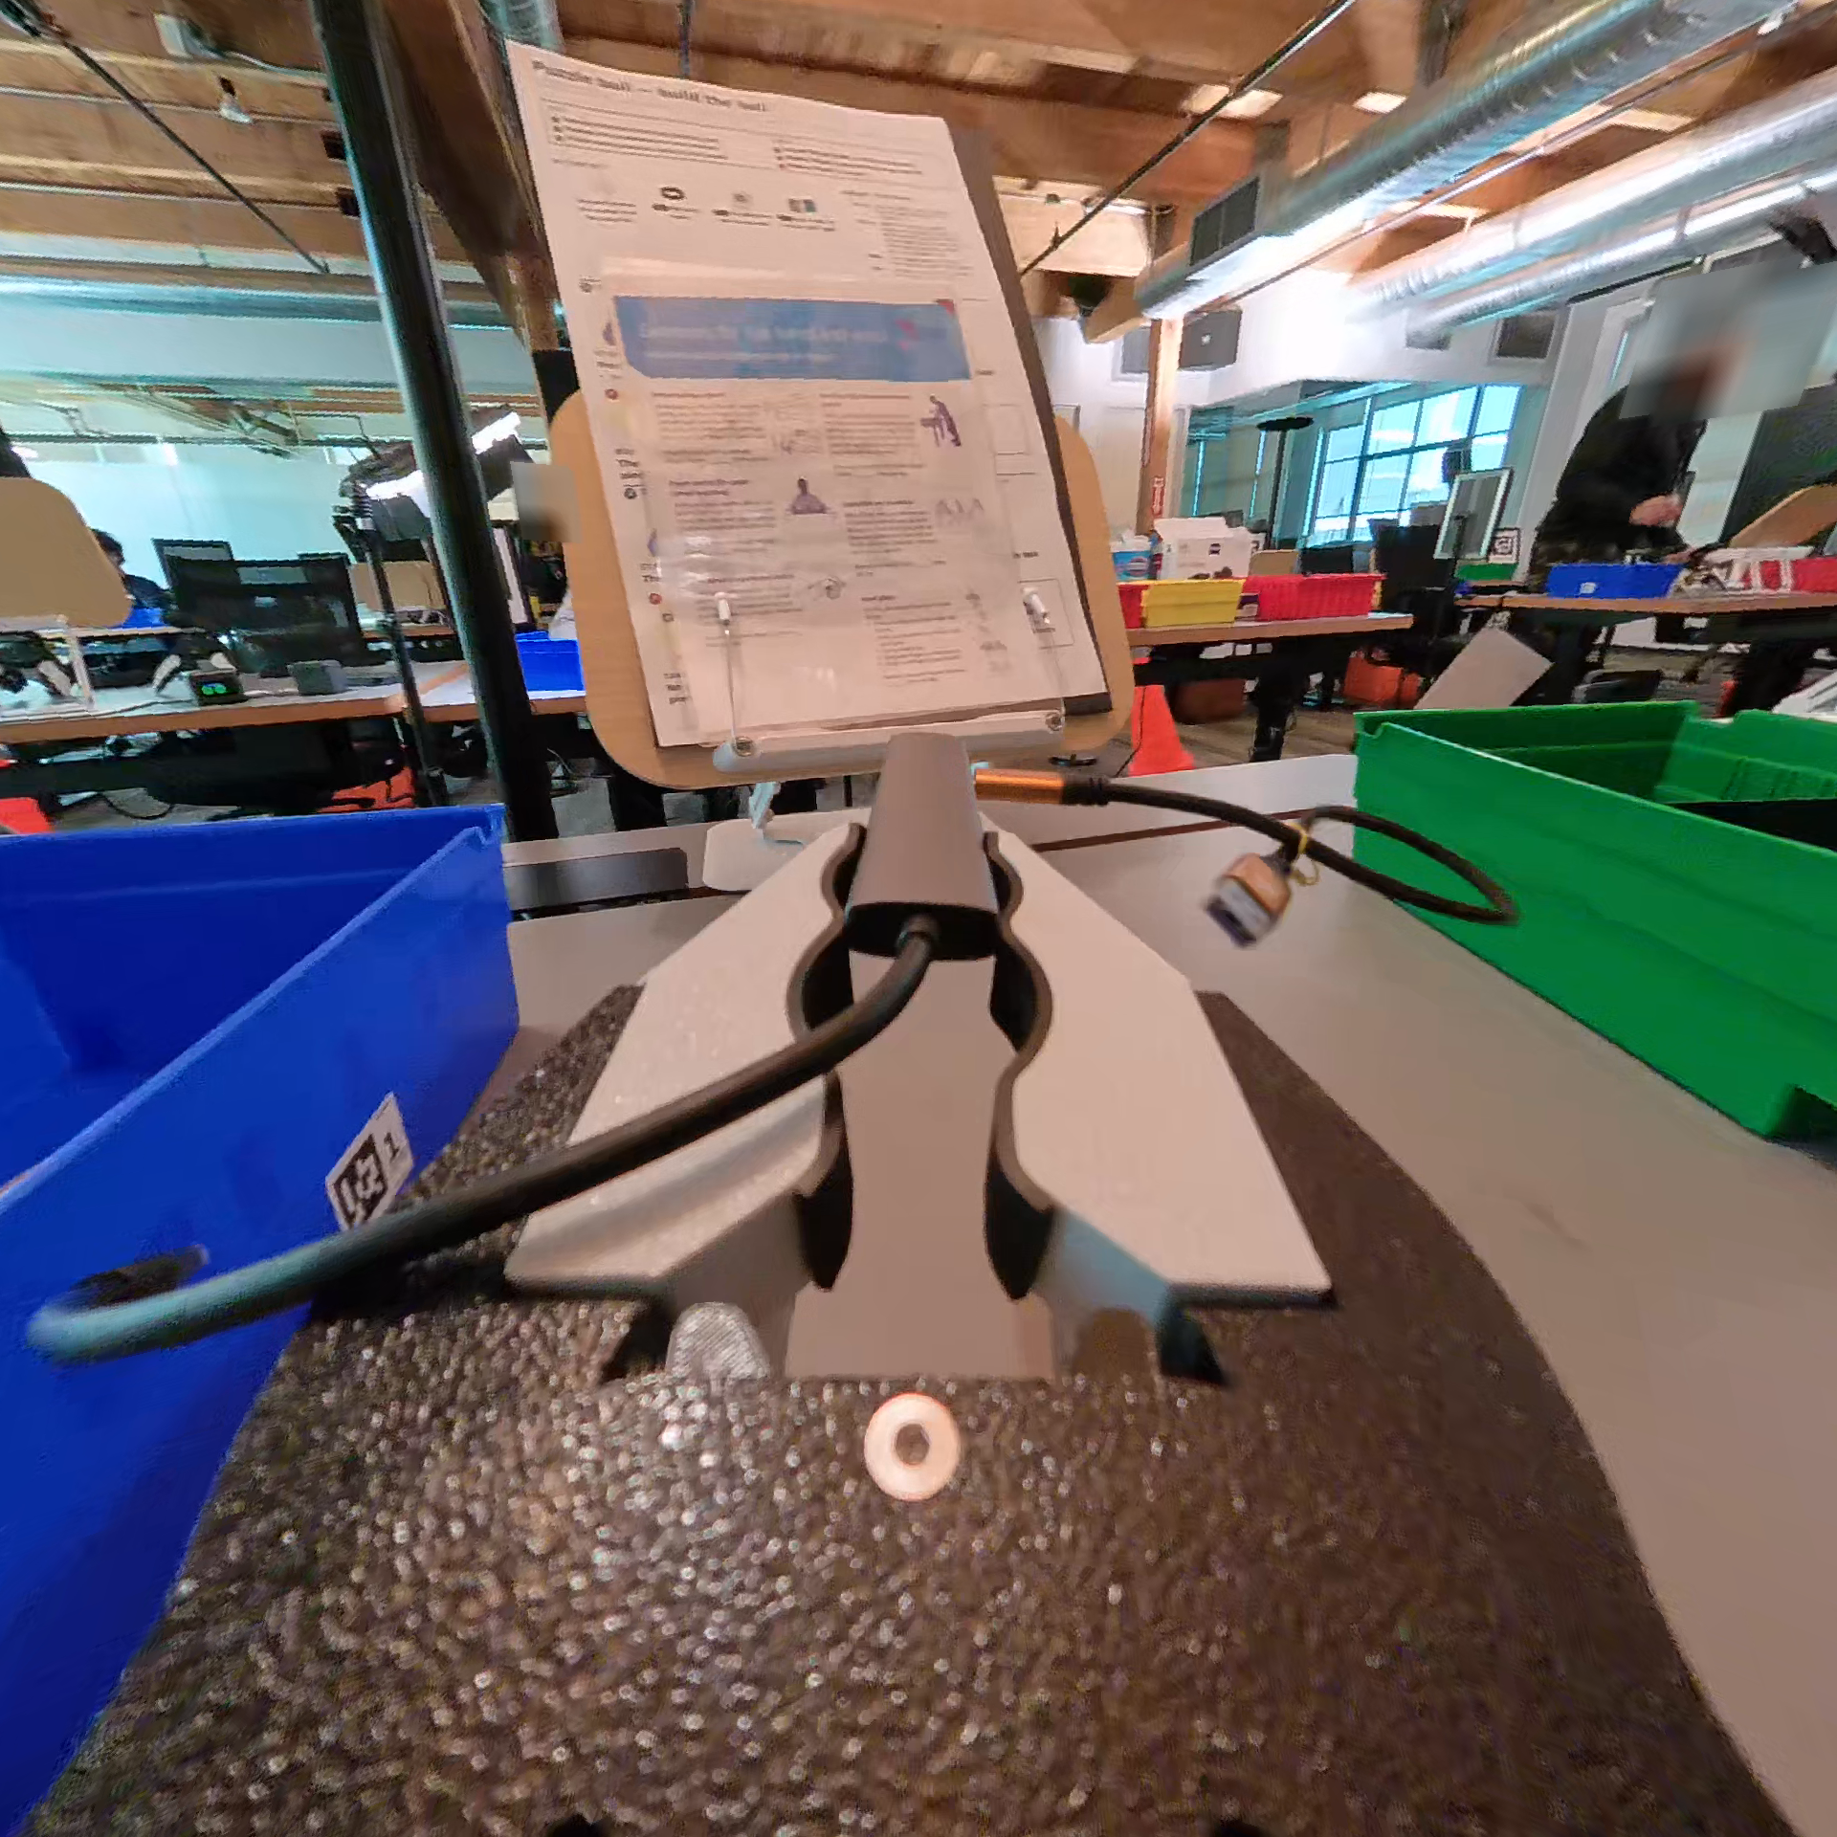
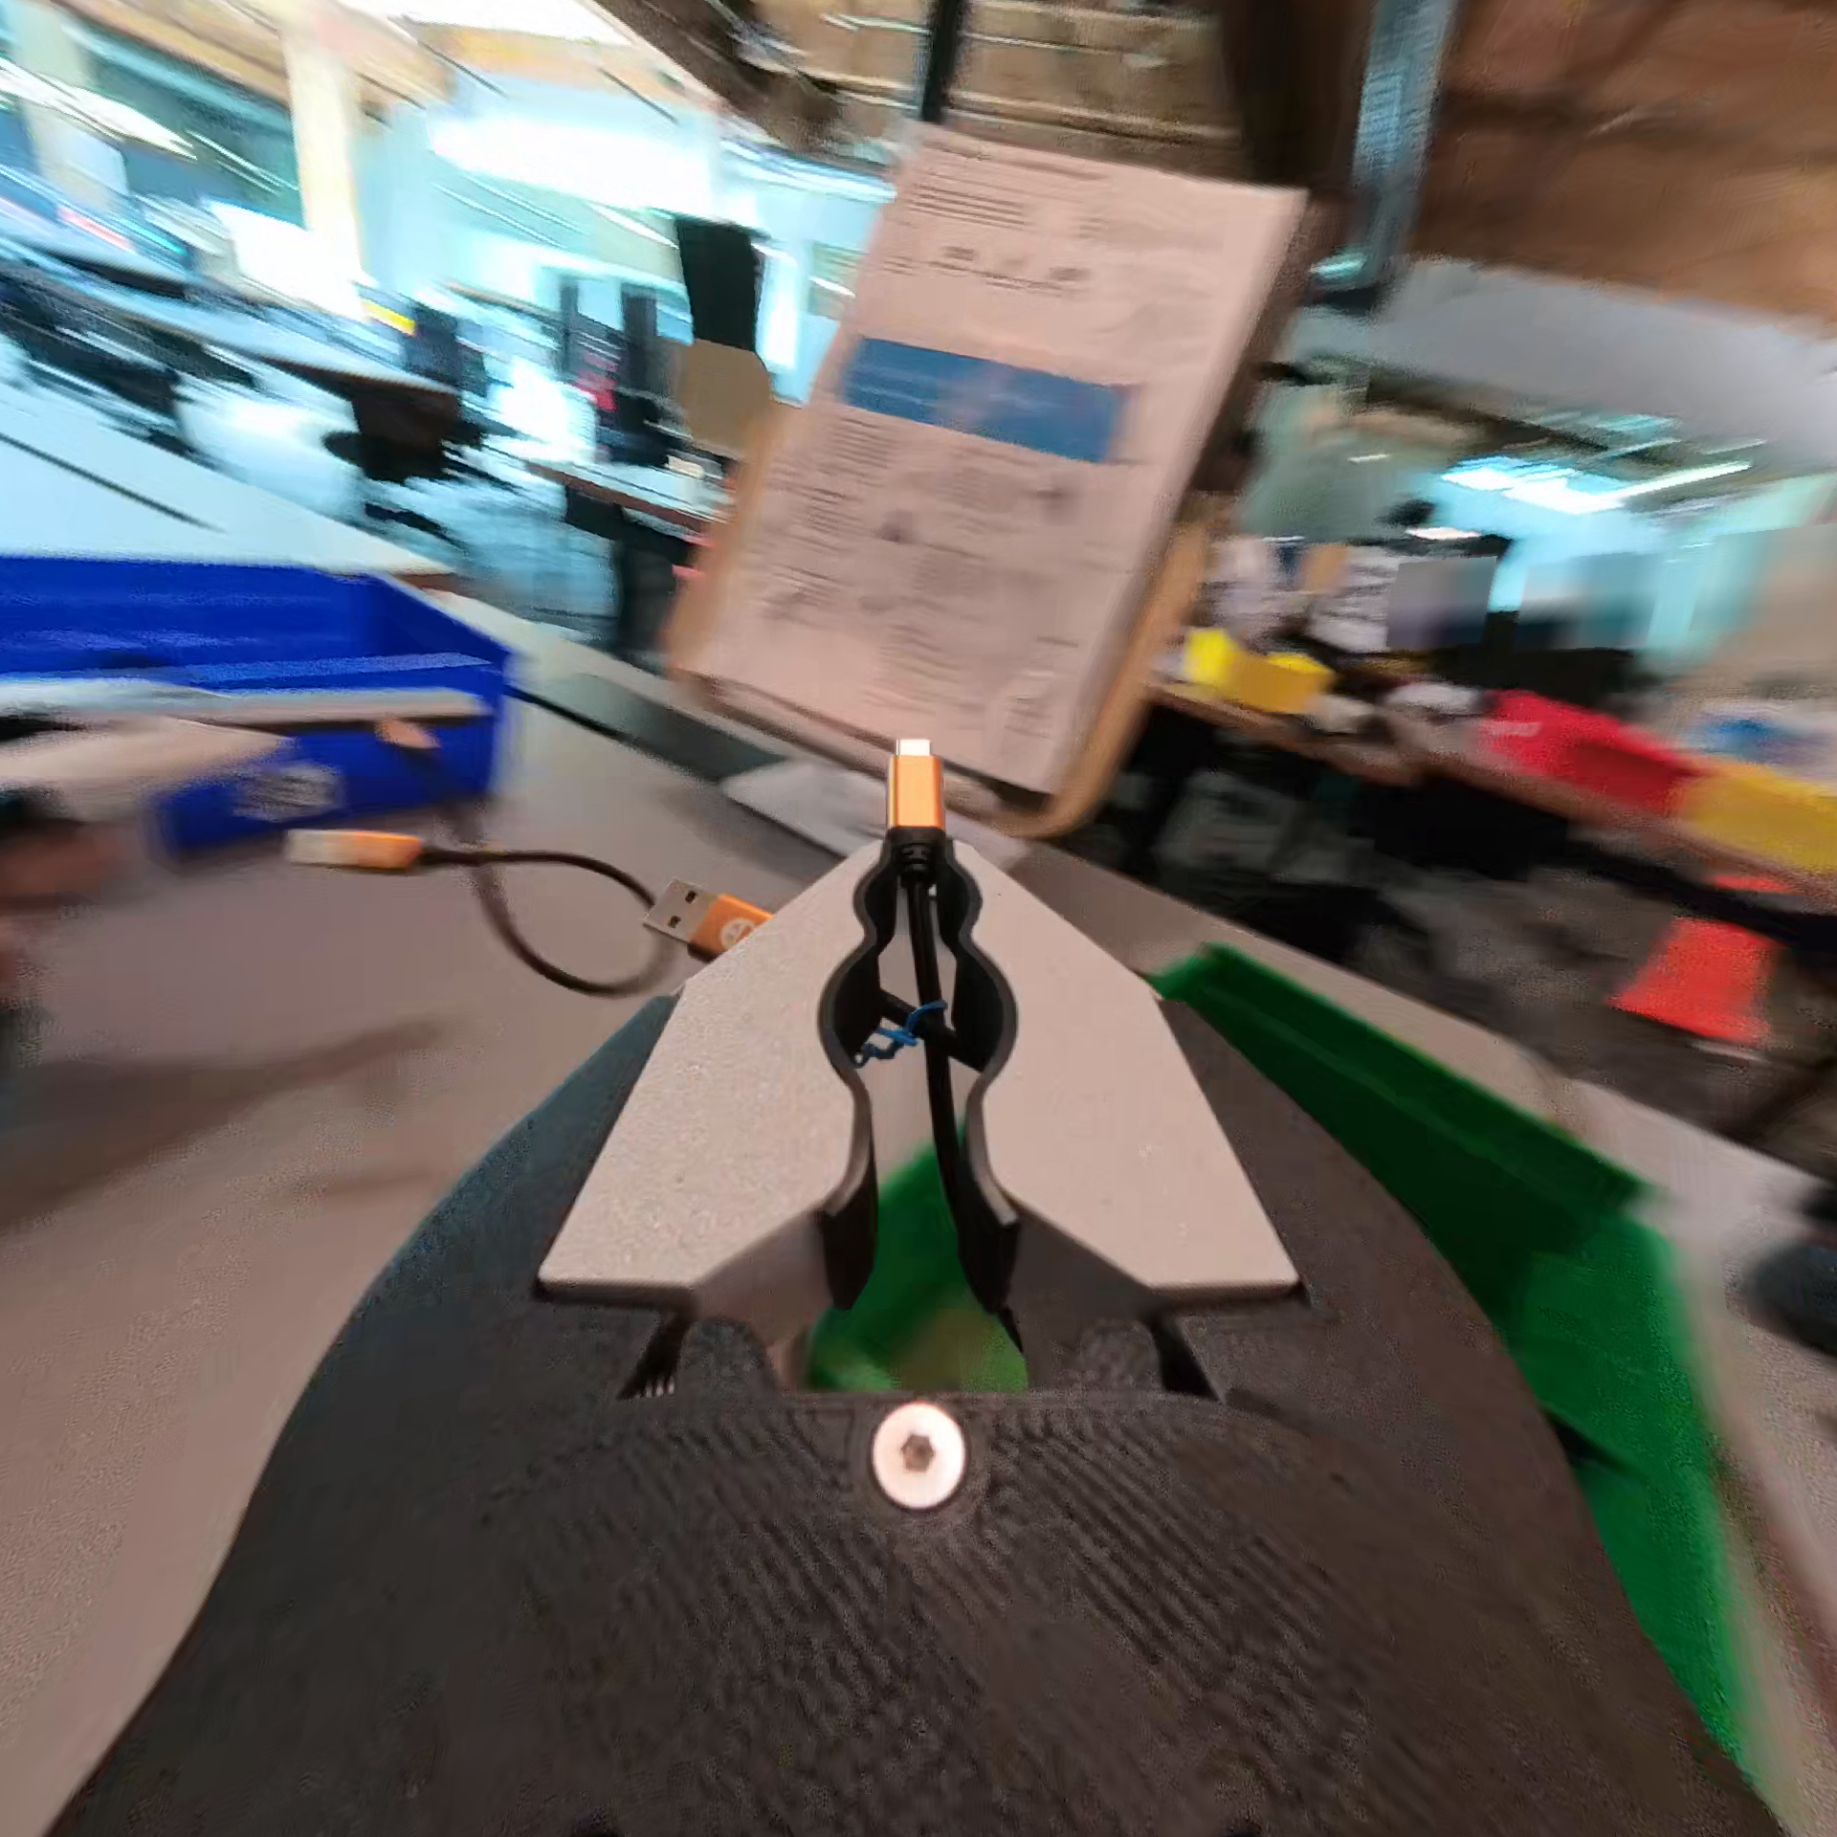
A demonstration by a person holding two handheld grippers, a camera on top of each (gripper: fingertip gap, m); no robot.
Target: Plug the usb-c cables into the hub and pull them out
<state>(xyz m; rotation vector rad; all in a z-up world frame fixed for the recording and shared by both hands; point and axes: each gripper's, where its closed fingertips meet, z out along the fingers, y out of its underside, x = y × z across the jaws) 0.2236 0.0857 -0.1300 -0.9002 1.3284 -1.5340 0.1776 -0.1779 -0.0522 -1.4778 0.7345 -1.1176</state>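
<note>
Hub (image 1: 924, 845), a grey bar, is being clamped upright between the fingers of the left gripper (image 1: 922, 875), its own black lead (image 1: 557, 1163) trailing down and left over the rim of the blue bin (image 1: 229, 994). An orange-collared plug (image 1: 1024, 785) is being held in the hub's right side, and its cable (image 1: 1392, 855) is looping toward the green bin (image 1: 1590, 895), with a second connector (image 1: 1248, 895) hanging in the air beside the loop. In the right wrist view (badly smeared by motion) a usb-c cable (image 2: 939, 1054) is being pinched by the right gripper (image 2: 915, 855), the jaws being closed on the cord just behind the orange plug (image 2: 915, 790), which is pointing forward past the fingertips. Another cable (image 2: 557, 924) is lying on the grey table (image 2: 249, 1044), near the blue bin (image 2: 298, 686). A paper stand (image 1: 825, 447) is standing behind the hub.
</note>
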